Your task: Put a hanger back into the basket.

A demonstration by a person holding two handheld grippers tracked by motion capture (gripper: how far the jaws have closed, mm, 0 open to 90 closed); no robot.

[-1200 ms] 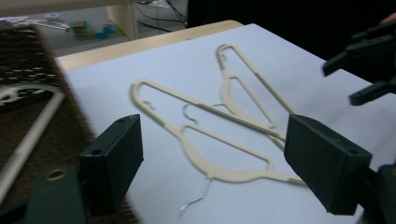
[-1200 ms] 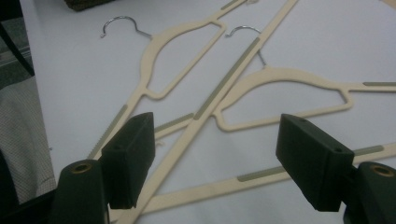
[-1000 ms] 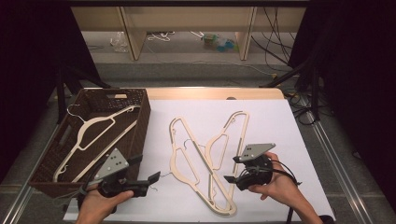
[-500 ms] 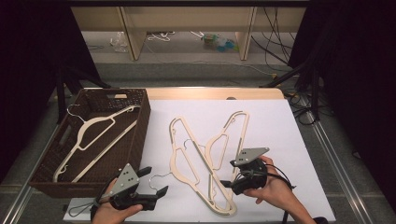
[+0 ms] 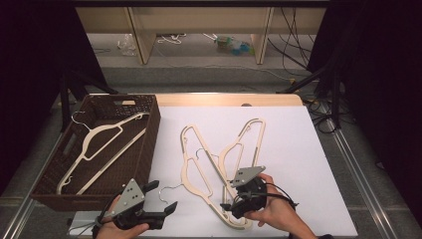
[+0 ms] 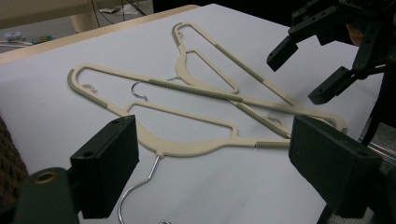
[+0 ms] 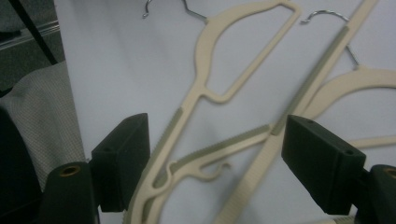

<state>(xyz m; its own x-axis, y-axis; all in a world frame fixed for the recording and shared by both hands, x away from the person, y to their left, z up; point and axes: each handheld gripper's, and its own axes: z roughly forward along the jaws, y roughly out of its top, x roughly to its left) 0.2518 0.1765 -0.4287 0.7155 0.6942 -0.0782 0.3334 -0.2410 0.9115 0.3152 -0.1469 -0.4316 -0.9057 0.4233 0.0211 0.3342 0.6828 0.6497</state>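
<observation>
- Two cream hangers (image 5: 214,169) lie crossed on the white worktop (image 5: 298,164).
- Right gripper (image 5: 234,209) hovers over their near end, jaws just widened, gripping nothing.
- Left gripper (image 5: 161,199), jaws wide, empty, beside a hook.

Two crossed hangers (image 5: 214,164) on table (image 5: 298,149) between left gripper (image 5: 161,196) and right gripper (image 5: 228,206); basket (image 5: 149,134) beyond left gripper.
</observation>
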